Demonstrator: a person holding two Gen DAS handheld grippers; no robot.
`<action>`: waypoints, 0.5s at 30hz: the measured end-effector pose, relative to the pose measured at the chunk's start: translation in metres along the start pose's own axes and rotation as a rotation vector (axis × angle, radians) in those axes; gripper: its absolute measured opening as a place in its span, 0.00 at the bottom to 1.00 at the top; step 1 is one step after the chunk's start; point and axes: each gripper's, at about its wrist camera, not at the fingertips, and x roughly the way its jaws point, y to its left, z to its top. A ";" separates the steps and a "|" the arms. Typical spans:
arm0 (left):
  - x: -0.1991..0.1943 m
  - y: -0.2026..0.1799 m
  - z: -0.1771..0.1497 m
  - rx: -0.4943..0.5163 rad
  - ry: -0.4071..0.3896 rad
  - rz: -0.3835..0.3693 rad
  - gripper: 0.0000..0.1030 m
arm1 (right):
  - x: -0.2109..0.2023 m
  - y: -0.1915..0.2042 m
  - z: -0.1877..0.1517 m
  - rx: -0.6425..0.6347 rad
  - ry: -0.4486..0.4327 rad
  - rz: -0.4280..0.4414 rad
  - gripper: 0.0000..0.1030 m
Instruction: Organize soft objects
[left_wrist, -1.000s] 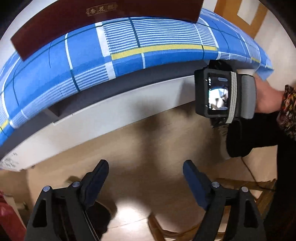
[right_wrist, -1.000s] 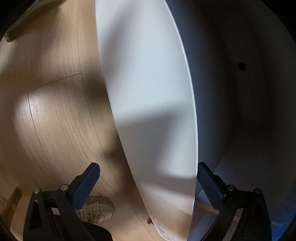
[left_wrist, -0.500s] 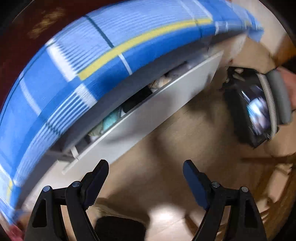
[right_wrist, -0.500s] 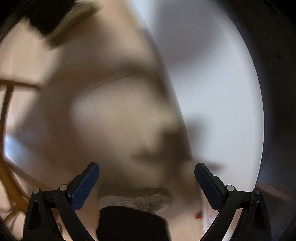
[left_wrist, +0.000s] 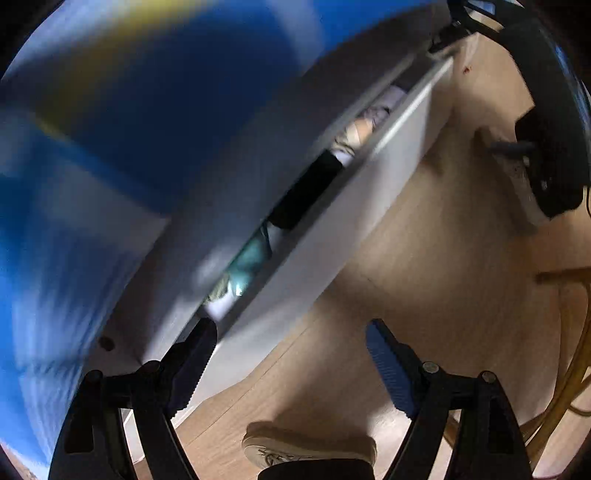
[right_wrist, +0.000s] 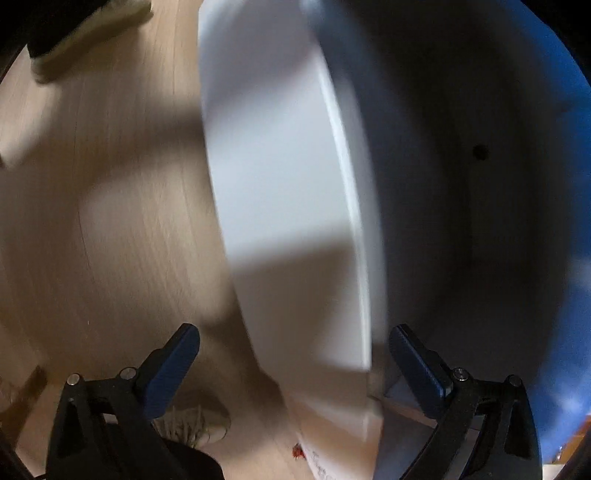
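Note:
A white drawer (left_wrist: 373, 206) under the bed stands open by a narrow slit. In the slit lie soft things: a teal one (left_wrist: 249, 258), a black one (left_wrist: 306, 192) and a beige and white one (left_wrist: 360, 129). My left gripper (left_wrist: 290, 332) is open and empty, pointing steeply down at the drawer's near end, its left finger close to the drawer's edge. In the right wrist view my right gripper (right_wrist: 295, 336) is open, with the drawer front (right_wrist: 280, 192) running between its fingers; neither pad presses on it. Its black body (left_wrist: 550, 158) shows at the drawer's far end.
A blue checked sheet (left_wrist: 110, 110) covers the bed above the drawer, blurred. The floor (left_wrist: 443, 258) is light wood. A pale shoe (left_wrist: 306, 446) stands just below my left gripper, another shoe (right_wrist: 195, 421) beside my right. Yellow curved furniture legs (left_wrist: 576, 350) are at the right.
The drawer, shut a second ago, now shows a slit with soft things inside. My left gripper has rolled and sunk closer to the drawer. The right gripper stays at the drawer front.

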 end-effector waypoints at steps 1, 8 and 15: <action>0.003 0.000 0.000 0.010 0.002 0.006 0.83 | 0.004 0.001 -0.001 0.000 0.013 0.024 1.00; 0.014 -0.008 0.006 0.027 0.012 -0.012 0.92 | 0.012 0.013 0.003 -0.019 0.043 0.014 1.00; 0.006 -0.034 -0.009 0.162 0.017 0.026 0.99 | 0.026 0.037 -0.001 -0.041 0.053 0.036 1.00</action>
